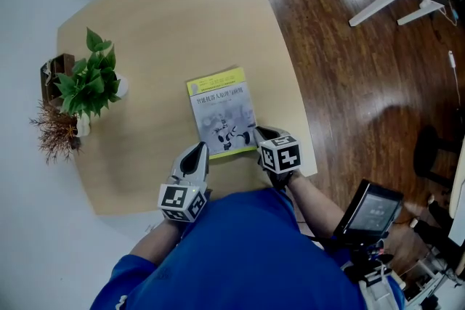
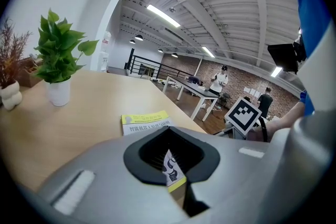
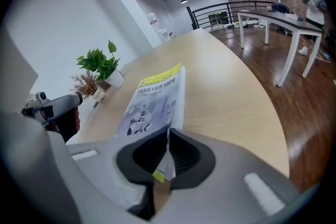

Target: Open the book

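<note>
At the near edge of the counter (image 1: 160,25), the right gripper (image 1: 260,134) is closed on the near right corner of the book (image 1: 224,112). In the right gripper view a thin leaf of the cover is pinched upright between the dark ribbed pads and lifted off the pages below. The left gripper (image 1: 196,150) is set at the book's near left corner. Its jaws are seen almost together, and the corner, with its yellow strip, shows in the narrow gap between them. Whether the pads press on it cannot be told. Both grippers are made of smooth grey shell, and each carries a cube (image 1: 280,154) with black-and-white square markers.

The book is laid flat and closed near the middle of the counter, towards its right side, with the front cover up. It is a slim rectangular paperback. The cover is glossy and pale grey-white, with a yellow band across the far end, dark printed characters under the band and a robot figure pictured lower down.

The counter is of light, matt wood-grain board with a curved right edge. At its far left a leafy green plant (image 1: 91,80) stands in a small white pot, just beside a bunch of dry brown twigs (image 1: 54,131). Beyond the counter, dark polished wood flooring (image 1: 349,69) is seen.
</note>
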{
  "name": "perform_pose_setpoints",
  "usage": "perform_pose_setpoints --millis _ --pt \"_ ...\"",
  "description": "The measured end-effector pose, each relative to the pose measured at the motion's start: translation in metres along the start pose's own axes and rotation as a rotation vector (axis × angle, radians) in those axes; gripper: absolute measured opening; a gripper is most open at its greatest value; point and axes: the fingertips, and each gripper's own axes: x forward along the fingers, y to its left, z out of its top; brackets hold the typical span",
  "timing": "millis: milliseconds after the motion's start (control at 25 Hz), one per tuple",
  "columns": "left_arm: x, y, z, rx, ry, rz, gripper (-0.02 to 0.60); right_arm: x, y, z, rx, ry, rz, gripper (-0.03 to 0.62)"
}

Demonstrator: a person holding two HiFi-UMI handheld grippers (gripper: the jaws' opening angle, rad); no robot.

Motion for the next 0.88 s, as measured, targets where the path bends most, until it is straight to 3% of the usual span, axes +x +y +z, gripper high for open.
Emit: perform_pose_setpoints --millis 360,880 --pt "-0.004 0.000 0.000 -0.005 -0.018 0.013 0.008 -0.004 0.010 0.004 -0.061 0.006 0.029 0.005" --pt "-0.010 0.007 -0.004 -0.033 -0.056 0.043 0.008 -0.027 0.061 0.027 -0.222 -0.060 0.077 0.003"
